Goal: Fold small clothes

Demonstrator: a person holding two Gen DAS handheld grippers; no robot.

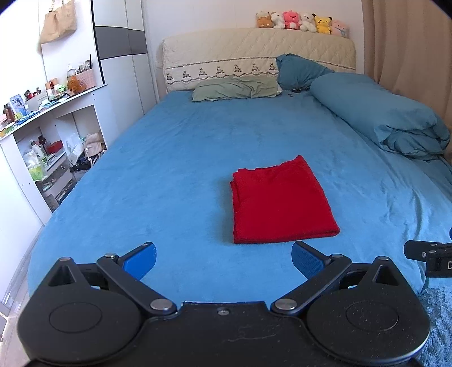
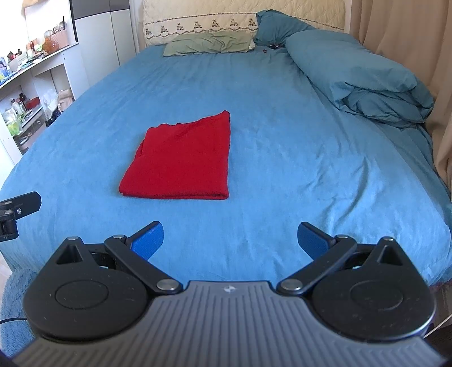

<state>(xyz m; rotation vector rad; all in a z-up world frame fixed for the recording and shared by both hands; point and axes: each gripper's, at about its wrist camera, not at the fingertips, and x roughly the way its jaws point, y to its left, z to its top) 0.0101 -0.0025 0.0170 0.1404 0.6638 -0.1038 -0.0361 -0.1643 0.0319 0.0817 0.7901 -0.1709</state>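
Note:
A red garment lies folded into a neat rectangle on the blue bed sheet; the right wrist view shows the same red garment left of centre. My left gripper hovers open near the foot of the bed, just short of the garment's near edge, nothing between its blue pads. My right gripper is also open and empty, pulled back from the garment. Part of the right gripper's body shows at the left view's right edge, and part of the left gripper's body at the right view's left edge.
A rolled blue duvet lies along the bed's right side by beige curtains. Pillows and a headboard with plush toys are at the far end. Cluttered white shelves stand left. A fluffy blue rug lies below the foot.

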